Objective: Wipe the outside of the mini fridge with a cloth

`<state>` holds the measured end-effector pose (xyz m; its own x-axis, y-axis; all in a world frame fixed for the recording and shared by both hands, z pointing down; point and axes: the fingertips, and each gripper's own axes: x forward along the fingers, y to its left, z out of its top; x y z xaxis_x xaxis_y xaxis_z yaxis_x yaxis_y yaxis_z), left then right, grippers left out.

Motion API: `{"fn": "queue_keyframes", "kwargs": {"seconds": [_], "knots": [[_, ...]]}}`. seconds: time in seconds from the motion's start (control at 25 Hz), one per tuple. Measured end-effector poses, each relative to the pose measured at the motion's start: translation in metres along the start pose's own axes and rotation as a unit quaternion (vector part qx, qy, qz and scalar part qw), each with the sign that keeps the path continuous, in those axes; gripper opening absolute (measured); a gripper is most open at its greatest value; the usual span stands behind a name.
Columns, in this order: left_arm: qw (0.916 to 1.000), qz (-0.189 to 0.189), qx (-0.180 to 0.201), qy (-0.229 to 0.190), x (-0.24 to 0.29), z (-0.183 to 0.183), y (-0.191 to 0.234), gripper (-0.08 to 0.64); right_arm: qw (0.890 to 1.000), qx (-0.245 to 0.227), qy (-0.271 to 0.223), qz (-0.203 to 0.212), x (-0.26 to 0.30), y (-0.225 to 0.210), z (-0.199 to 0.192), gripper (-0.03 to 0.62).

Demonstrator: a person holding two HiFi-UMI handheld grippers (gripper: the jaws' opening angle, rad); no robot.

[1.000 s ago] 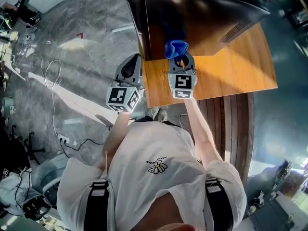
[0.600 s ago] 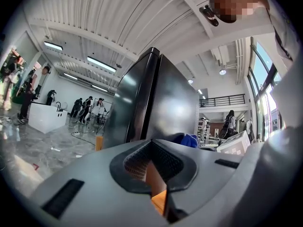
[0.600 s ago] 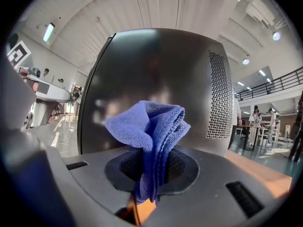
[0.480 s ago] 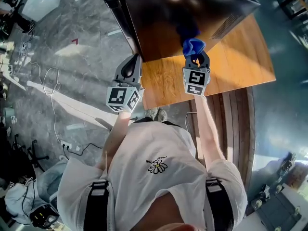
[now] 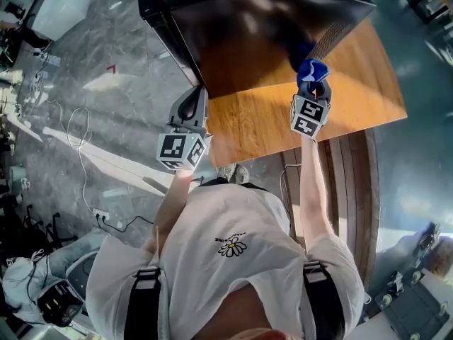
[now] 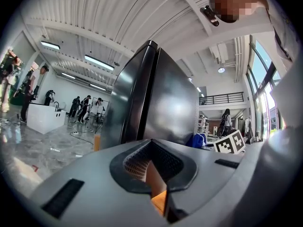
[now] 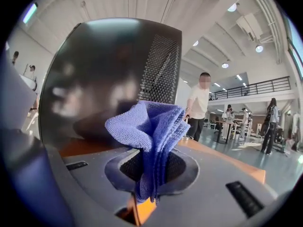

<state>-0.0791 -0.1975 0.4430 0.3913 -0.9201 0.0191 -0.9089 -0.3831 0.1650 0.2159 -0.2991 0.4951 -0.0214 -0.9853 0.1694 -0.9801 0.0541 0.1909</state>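
Note:
The black mini fridge (image 5: 248, 27) stands on a wooden table (image 5: 354, 98). In the head view my right gripper (image 5: 313, 85) is shut on a bunched blue cloth (image 5: 313, 69), which is held against the fridge's near side, right beside the vent grille (image 5: 327, 42). In the right gripper view the cloth (image 7: 147, 126) sticks up out of the jaws before the glossy fridge wall (image 7: 94, 79). My left gripper (image 5: 192, 98) is shut and empty, hanging off the table's left edge by the fridge's front corner (image 6: 142, 93).
The table's near edge (image 5: 283, 151) runs just below both grippers, with wooden slats (image 5: 347, 190) to the right. Cables (image 5: 78, 119) lie on the grey marble floor at left. A person (image 7: 201, 105) stands behind the table, others farther off.
My right gripper has carried the cloth to the right along the fridge's near side, from the left part to the vent grille. The left gripper has hardly moved.

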Motion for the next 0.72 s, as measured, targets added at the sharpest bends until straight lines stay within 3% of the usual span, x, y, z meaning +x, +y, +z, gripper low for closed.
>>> {"fn": "queue_keyframes", "kwargs": {"seconds": [0.36,0.72], "knots": [[1.0,-0.002,0.003,0.007,0.005,-0.004,-0.012,0.005,0.999,0.004,0.012,-0.037,0.007,-0.046,-0.008,0.072],[1.0,0.007,0.0,0.002,-0.001,0.001,-0.008,0.005,0.998,0.037,0.008,-0.059,-0.003,-0.053,-0.008,0.072]]}}
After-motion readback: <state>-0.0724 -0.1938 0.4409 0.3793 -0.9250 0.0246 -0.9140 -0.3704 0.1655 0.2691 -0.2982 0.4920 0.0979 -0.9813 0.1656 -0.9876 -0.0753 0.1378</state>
